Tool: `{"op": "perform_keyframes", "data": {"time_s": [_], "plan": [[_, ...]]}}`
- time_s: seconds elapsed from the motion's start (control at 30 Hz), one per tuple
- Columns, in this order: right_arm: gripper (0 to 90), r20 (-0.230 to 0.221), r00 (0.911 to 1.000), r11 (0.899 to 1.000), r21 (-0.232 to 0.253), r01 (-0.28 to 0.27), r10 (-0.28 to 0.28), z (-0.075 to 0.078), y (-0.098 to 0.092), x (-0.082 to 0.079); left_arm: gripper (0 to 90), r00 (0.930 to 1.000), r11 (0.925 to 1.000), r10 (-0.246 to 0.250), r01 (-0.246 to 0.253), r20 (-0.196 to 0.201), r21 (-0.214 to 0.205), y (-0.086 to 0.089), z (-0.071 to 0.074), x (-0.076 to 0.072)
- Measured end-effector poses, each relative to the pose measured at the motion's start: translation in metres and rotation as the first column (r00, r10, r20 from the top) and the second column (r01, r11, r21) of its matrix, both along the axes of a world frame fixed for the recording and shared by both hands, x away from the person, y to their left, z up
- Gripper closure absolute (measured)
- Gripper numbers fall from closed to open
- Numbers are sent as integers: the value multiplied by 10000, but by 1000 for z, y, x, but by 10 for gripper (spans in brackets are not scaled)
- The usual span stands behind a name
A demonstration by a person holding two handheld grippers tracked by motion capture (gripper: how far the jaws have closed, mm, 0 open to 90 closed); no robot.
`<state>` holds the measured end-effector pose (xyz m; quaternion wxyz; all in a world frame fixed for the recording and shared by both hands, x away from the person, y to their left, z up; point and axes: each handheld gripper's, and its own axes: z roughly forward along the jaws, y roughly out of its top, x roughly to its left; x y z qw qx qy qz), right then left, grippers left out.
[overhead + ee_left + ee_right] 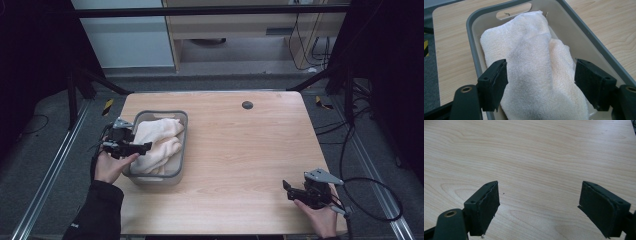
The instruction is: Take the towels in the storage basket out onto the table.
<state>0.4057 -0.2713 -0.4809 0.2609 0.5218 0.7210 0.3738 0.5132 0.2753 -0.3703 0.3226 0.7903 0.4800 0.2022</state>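
You sit at a pale wood desk (240,150) on a grey carpeted floor, black frame bars around it and a cabinet behind. A grey basket (183,145) stands at the desk's left side, and a cream towel (534,72) lies bunched inside it. Your left gripper (540,80) hangs over the towel with jaws wide apart on either side, gripping nothing, so the grasp seems not yet made; whether they touch the cloth is hard to tell. Your right gripper (539,205) waits well apart over bare wood, also wide open and empty.
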Motion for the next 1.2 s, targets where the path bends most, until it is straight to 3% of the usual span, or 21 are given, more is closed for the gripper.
{"op": "perform_keyframes", "data": {"time_s": [0.4,0.63,0.87,1.07,1.2], "plan": [[158,-61,10000,10000,13,21,-21,0,0,1,272,9975,9992,63,-35,-702,396,-7,-11,18],[153,-115,9999,10000,-48,-9,9,-1,0,1,272,9919,9978,212,-131,-1252,647,-8,-28,26],[147,-204,9998,10000,-37,-36,35,-2,0,2,282,9876,9969,264,-145,-1546,774,-8,-40,28],[142,-247,9997,9999,-79,-82,80,-2,1,3,358,9821,9970,356,-221,-1851,745,-6,-44,32],[142,-274,9995,9999,-95,-132,129,-3,1,3,484,9780,9964,468,-314,-2031,781,-5,-45,34]]}}
